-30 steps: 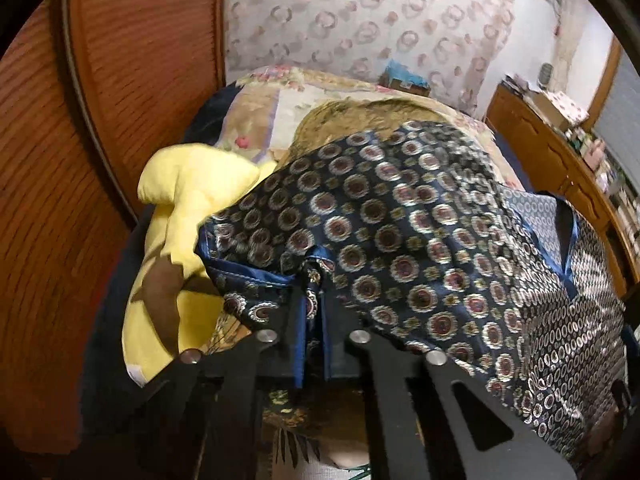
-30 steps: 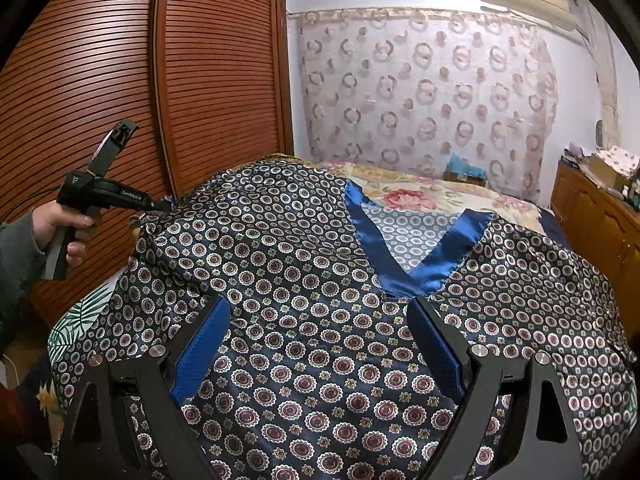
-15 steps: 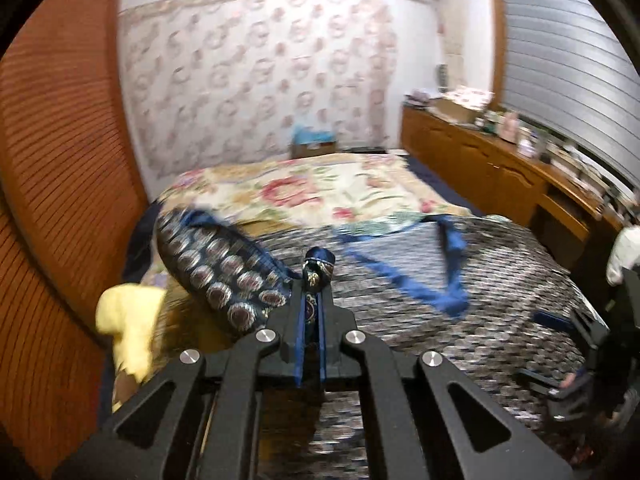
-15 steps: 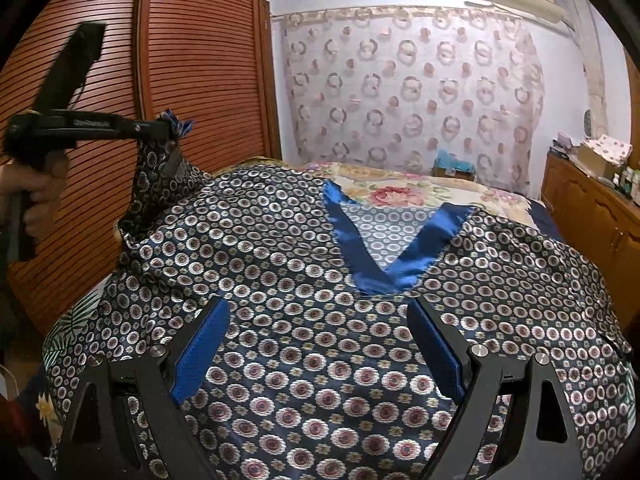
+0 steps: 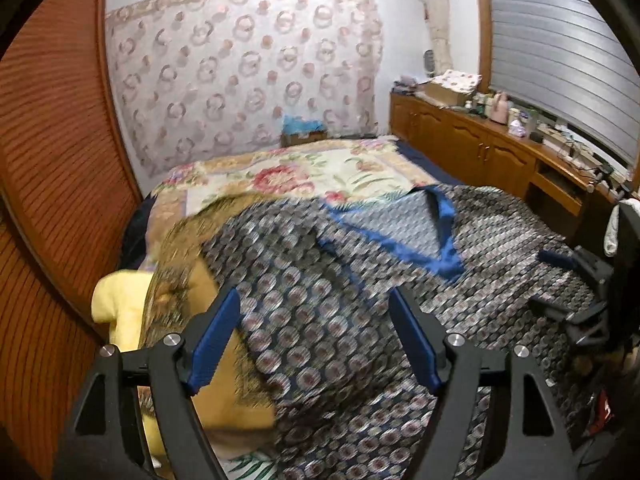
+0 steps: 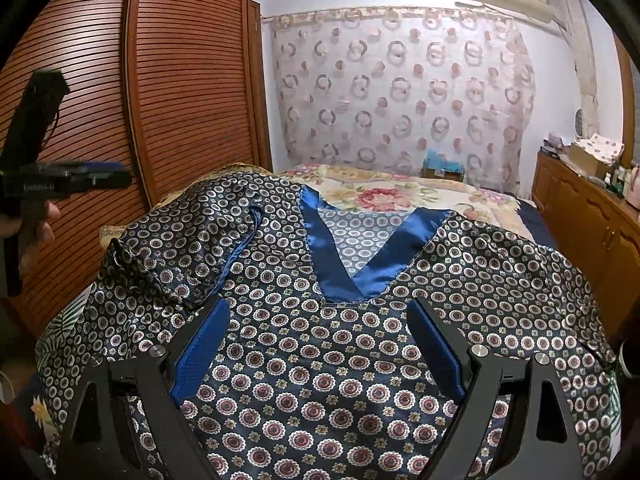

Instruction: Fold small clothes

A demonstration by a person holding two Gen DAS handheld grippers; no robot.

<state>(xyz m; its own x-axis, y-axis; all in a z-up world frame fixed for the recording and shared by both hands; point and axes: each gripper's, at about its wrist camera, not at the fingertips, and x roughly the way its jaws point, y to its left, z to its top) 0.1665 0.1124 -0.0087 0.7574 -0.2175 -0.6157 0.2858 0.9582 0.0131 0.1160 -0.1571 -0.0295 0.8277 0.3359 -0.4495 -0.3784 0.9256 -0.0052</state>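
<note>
A navy patterned satin top [image 6: 328, 360] with a blue V-neck trim [image 6: 344, 264] is lying spread across the bed [image 6: 400, 196], one sleeve [image 6: 180, 252] folded inward near the bed's left edge. The left tool [image 5: 316, 340] is hovering over that side — fingers spread wide, gripping nothing. The right tool [image 6: 318, 344] is hanging over the top's middle, equally wide. A yellow cloth [image 5: 120, 304] is sitting at the left edge.

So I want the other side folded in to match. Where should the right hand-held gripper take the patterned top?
Probably the outer right edge of the patterned top, approached from the right with the open right hand-held gripper. That side lies flat and spread, so its free edge looks pinchable. The left sleeve already lies folded inward.
</note>
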